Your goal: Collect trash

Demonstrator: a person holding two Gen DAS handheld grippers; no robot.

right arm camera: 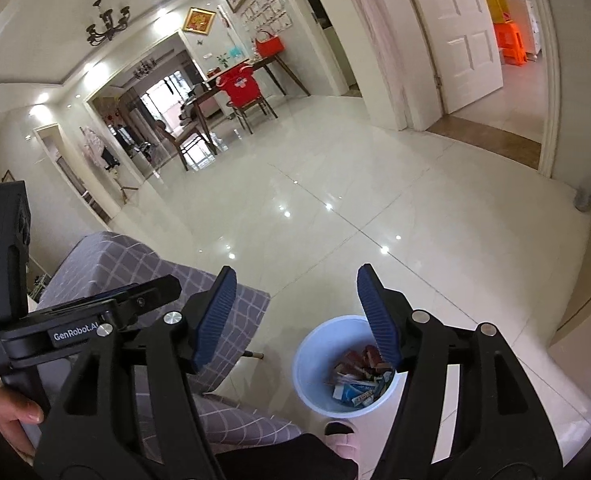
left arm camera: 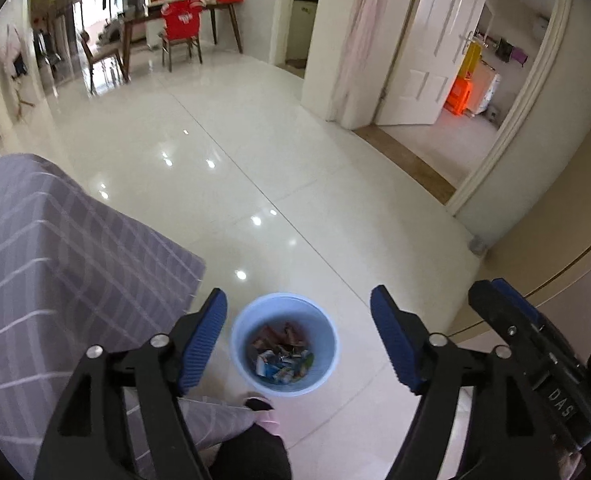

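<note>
A glossy cream tiled floor fills most of both views, running back to a dark wooden dining table with a chair draped in a red shirt. On the near left stands a piece of furniture under a grey cloth with a white grid pattern. A white panelled door stands ajar on the right.

The round pale blue plastic waste bin sits on the floor just beside the covered furniture, directly below both tools. Inside it lies the trash, a heap of crumpled red, blue and white wrappers.

The left gripper hangs above the bin with its blue ribbed pads spread wide and nothing between them. The right gripper is likewise parted and empty, its right pad overlapping the bin's rim in its own view. A person's hand grips the left tool's handle, and a pink-edged slipper shows near the bin.
</note>
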